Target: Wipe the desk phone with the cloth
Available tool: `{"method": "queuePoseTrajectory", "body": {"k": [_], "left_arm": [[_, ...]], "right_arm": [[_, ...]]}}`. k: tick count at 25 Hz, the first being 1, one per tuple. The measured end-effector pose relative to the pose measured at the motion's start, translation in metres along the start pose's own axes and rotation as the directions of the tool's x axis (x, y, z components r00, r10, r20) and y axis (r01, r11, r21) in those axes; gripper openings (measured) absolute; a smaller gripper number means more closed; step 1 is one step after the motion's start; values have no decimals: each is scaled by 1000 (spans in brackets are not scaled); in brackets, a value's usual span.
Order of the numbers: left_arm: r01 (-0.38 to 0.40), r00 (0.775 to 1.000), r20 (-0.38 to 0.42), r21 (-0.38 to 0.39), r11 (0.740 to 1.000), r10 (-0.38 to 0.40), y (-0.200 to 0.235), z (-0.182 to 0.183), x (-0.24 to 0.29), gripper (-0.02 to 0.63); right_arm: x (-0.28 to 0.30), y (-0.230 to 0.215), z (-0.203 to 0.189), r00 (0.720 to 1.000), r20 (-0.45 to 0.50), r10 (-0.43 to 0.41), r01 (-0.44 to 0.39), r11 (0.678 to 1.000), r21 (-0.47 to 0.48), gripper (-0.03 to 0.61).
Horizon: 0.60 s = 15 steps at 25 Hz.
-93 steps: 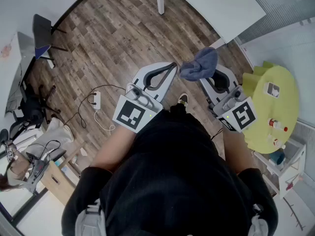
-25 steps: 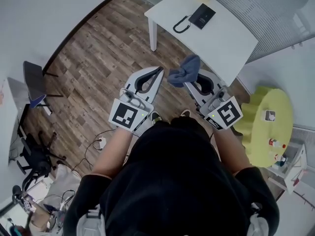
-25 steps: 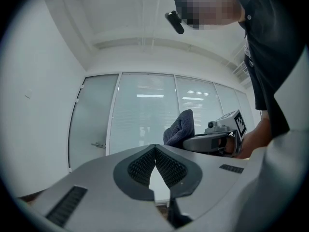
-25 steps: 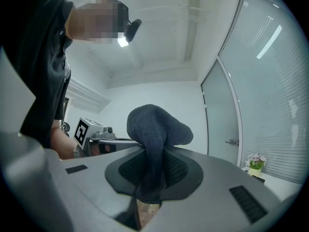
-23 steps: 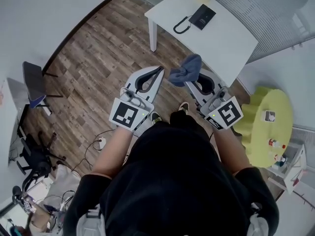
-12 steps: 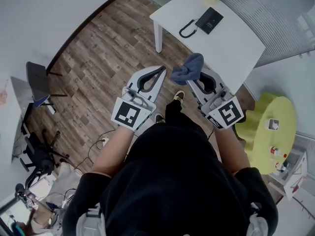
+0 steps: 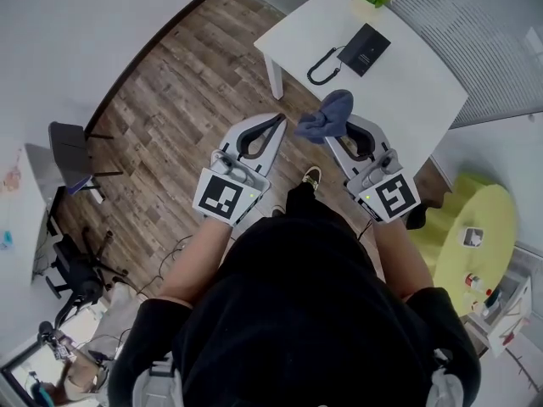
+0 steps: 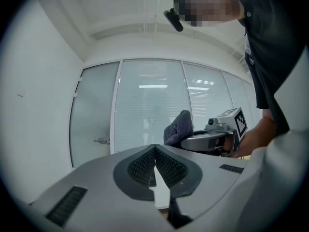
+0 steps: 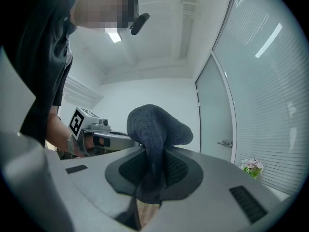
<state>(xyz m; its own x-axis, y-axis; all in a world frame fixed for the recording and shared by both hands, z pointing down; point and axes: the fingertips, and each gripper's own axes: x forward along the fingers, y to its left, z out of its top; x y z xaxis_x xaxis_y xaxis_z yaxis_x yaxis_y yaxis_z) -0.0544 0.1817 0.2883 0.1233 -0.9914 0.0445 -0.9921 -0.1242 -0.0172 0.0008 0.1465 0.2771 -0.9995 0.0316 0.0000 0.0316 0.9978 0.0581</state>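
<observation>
Right gripper view: right gripper (image 9: 152, 178) pinches the cloth (image 9: 157, 127); left gripper (image 8: 155, 162), at 9 o'clock, is closed and empty.

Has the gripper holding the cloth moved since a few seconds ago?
Yes: the right gripper, shut on the cloth, has come closer to the white table.

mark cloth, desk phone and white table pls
cloth (image 7: 328, 114), head view, middle of the bunched blue fabric.
desk phone (image 7: 366, 49), head view, centre of its black base.
white table (image 7: 399, 83), head view, bare top beside the phone.
</observation>
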Motion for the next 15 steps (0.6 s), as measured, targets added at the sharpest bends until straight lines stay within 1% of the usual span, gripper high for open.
{"method": "queuePoseTrajectory", "body": {"k": [2,7,11,15], "left_arm": [[8,1000,-14,1,1000,-8,5,0,20,11],[12,1000,-10,23,1000,-11,16,2,75,11],[35,999,-30,30,999,-34,16,0,108,11],[61,998,-30,39,997,-60,14,0,139,11]], "right_arm": [[2,-21,-2,1000,-3,-8,8,1000,8,78],[3,-74,-4,1000,6,-21,21,1000,19,78],[-4,-104,-8,999,0,-45,45,999,17,78],[-12,-129,-17,997,-9,-72,73,997,35,78]]}}
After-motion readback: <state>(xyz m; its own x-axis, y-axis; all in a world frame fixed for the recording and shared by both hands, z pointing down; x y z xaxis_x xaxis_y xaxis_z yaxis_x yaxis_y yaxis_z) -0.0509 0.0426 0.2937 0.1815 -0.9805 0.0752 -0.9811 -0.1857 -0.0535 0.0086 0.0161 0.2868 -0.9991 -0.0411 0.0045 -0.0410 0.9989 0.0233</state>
